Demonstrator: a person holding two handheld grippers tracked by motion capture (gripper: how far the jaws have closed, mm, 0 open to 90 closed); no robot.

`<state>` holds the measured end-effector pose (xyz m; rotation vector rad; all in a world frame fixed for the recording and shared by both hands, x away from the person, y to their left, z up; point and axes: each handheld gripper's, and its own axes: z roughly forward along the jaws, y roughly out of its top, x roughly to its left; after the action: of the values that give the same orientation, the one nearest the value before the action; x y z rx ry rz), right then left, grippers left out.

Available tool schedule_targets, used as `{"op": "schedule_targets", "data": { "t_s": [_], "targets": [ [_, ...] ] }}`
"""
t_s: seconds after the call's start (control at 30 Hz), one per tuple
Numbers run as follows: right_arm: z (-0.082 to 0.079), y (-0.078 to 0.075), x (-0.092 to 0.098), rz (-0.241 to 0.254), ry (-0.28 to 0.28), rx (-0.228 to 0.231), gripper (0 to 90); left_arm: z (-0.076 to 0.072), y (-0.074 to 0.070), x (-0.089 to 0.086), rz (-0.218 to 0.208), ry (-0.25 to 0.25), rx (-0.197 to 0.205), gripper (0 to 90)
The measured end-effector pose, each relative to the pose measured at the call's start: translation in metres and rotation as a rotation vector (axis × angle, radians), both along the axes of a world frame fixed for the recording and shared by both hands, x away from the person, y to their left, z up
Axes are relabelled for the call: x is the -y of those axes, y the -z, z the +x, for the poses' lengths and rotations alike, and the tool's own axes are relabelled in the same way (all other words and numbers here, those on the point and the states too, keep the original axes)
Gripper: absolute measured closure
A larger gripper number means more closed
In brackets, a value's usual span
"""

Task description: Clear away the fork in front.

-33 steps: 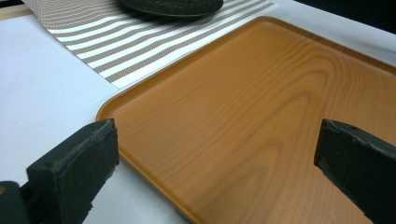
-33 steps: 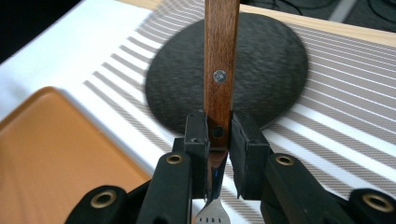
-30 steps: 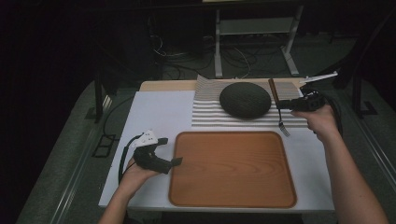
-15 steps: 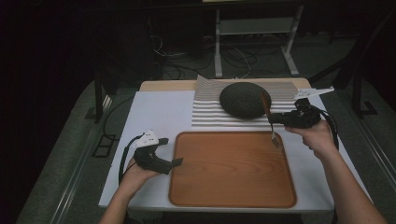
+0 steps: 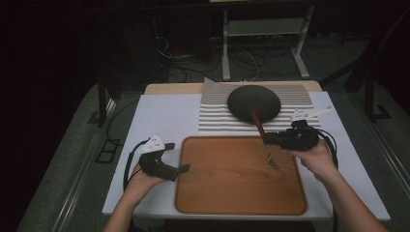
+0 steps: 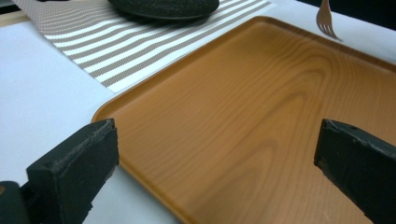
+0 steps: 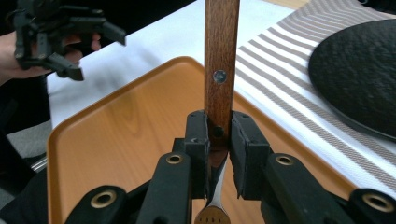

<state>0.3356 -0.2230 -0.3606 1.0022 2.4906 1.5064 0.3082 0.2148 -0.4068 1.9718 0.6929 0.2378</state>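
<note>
Over the wooden tray, the right gripper's fingers clamp the fork.

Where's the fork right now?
In the high view the fork is clamped in the right gripper over the right part of the wooden tray, tines pointing down toward the tray, its wooden handle slanting up over the dark plate behind.

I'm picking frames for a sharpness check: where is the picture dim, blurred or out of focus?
High view: dark surroundings, the table lit and sharp. Left gripper view: tray crisp, fork tines slightly soft. Right gripper view: fork handle sharp, the left gripper farther off blurred.
</note>
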Motion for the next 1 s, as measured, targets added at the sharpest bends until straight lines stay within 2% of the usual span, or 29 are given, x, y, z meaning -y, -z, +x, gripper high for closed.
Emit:
{"op": "schedule_targets", "data": {
  "t_s": [0.23, 0.63, 0.73, 0.77, 0.8, 0.83, 0.87, 1.0],
  "targets": [
    [-0.004, 0.009, -0.009, -0.010, -0.033, -0.003, 76.9, 0.002, -0.011, 0.013, -0.006, 0.016, 0.012, 0.0],
    [-0.005, 0.014, -0.015, -0.007, -0.047, -0.011, 76.9, 0.021, -0.031, 0.046, -0.005, 0.060, 0.030, 0.0],
    [-0.005, 0.014, -0.016, -0.009, -0.050, -0.006, 76.8, 0.027, -0.037, 0.062, -0.010, 0.089, 0.043, 0.0],
    [-0.005, 0.014, -0.016, -0.009, -0.050, -0.006, 76.8, 0.027, -0.037, 0.062, -0.010, 0.089, 0.043, 0.0],
    [-0.005, 0.014, -0.017, -0.009, -0.053, -0.005, 76.8, 0.030, -0.040, 0.071, -0.011, 0.105, 0.050, 0.0],
    [-0.006, 0.014, -0.018, -0.010, -0.053, -0.002, 76.8, 0.030, -0.040, 0.071, -0.011, 0.105, 0.050, 0.0],
    [-0.006, 0.014, -0.019, -0.010, -0.055, 0.000, 76.8, 0.032, -0.042, 0.079, -0.016, 0.116, 0.053, 0.0],
    [-0.006, 0.014, -0.021, -0.004, -0.059, 0.008, 76.8, 0.036, -0.046, 0.094, -0.025, 0.137, 0.050, 0.0]
  ]
}}
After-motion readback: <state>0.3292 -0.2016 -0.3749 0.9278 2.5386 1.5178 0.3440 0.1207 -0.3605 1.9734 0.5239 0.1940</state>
